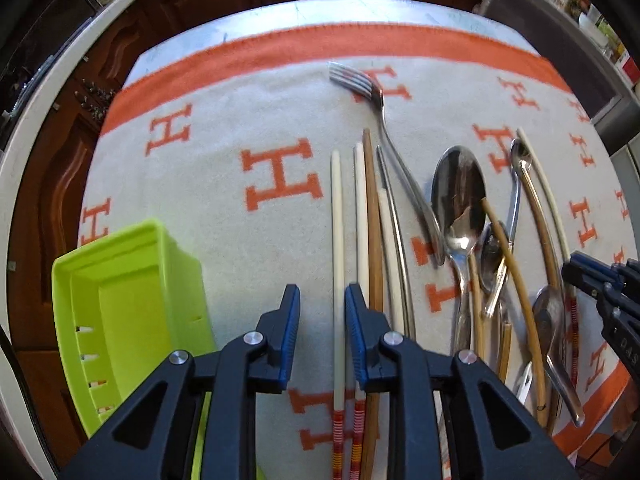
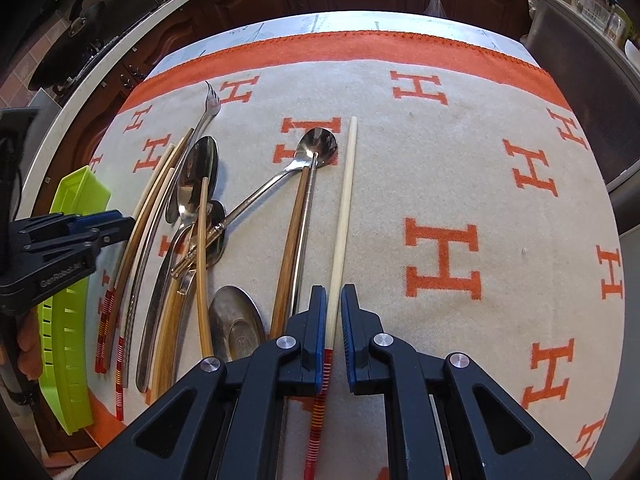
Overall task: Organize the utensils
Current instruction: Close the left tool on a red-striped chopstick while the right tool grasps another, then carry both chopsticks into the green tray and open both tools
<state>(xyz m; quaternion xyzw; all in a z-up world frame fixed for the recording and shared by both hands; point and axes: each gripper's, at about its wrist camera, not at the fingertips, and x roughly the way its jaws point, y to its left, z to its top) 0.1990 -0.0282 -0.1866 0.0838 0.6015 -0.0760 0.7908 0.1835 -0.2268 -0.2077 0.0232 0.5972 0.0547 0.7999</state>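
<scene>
On my far left a green tray (image 1: 120, 312) sits on the blanket (image 1: 240, 120) that covers the counter, empty as far as I can see. Just right of it is my left hand-held gripper (image 1: 322, 300), pointing steeply down. An ivory chopstick (image 1: 337, 240) with a red-banded end lies between its blue pads (image 1: 356, 320). It sits next to the right pad with a clear gap on the left, so I am straddling it, not pinching it.

Right beside it lie another ivory chopstick, a wooden one (image 1: 374, 220) and a metal one, side by side. Next comes a fork (image 1: 376, 104), tines away from me. Past the fork is a tangled heap: a big spoon (image 1: 458, 192), smaller spoons and bamboo sticks crossing one another.

Further right, a long-handled spoon (image 2: 320, 144) rests with a brown chopstick (image 2: 292, 232) along it. Then my right hand-held gripper (image 2: 332, 308) points down over a lone ivory chopstick (image 2: 346, 200). Its jaws are narrow, the left pad against the stick. I cannot tell whether the right pad touches. Beyond that is bare blanket with orange H marks.
</scene>
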